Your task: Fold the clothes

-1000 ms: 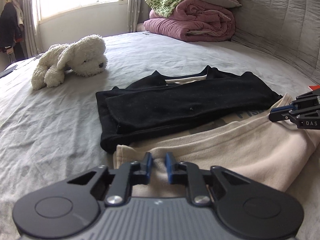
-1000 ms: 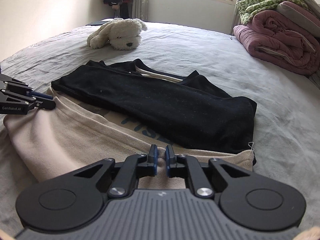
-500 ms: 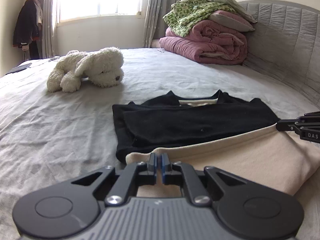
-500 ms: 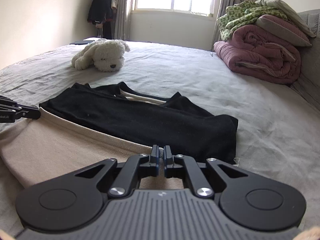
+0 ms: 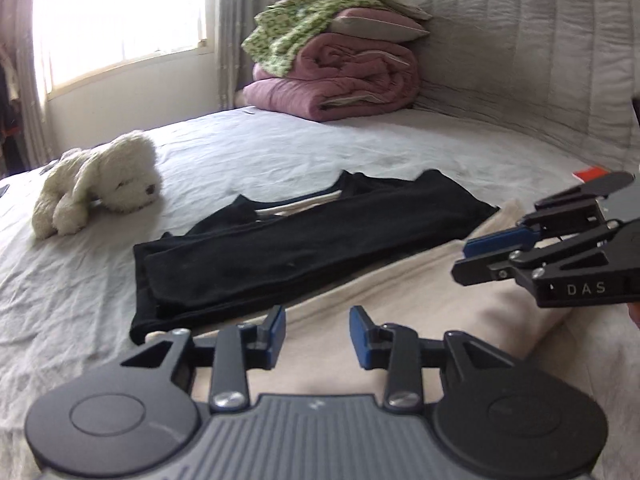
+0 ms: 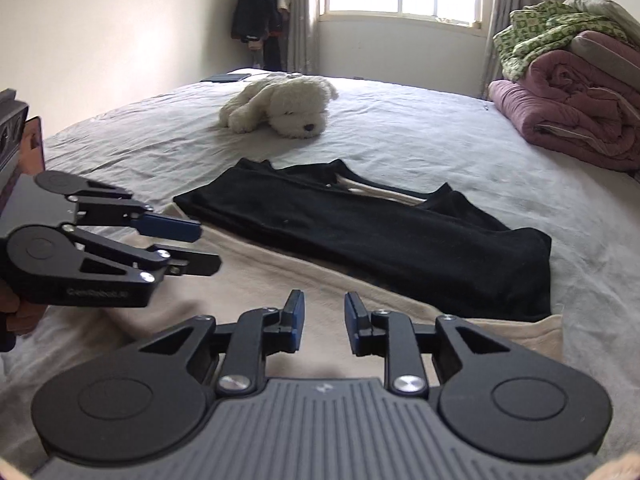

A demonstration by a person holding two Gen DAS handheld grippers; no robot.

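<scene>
A garment lies on the grey bed: its black part (image 5: pixel 304 256) (image 6: pixel 384 236) is folded flat, and its beige part (image 5: pixel 420 308) (image 6: pixel 256 280) is folded over toward me. My left gripper (image 5: pixel 316 334) is open and empty just above the beige fold's left end. My right gripper (image 6: pixel 323 322) is open and empty above the beige fold's right part. Each gripper shows in the other's view: the right one (image 5: pixel 476 258) and the left one (image 6: pixel 204 246), both lifted off the cloth.
A white plush dog (image 5: pixel 100 184) (image 6: pixel 280 110) lies beyond the garment. Stacked maroon and green bedding (image 5: pixel 336 68) (image 6: pixel 568 76) sits by the padded headboard (image 5: pixel 520 60). A small red item (image 5: pixel 592 172) lies at the right. Dark clothes (image 6: pixel 260 8) hang in the corner.
Both grippers were shut on the beige hem, carried it forward over the garment, then opened and let it go. Both have lifted and drawn closer together.
</scene>
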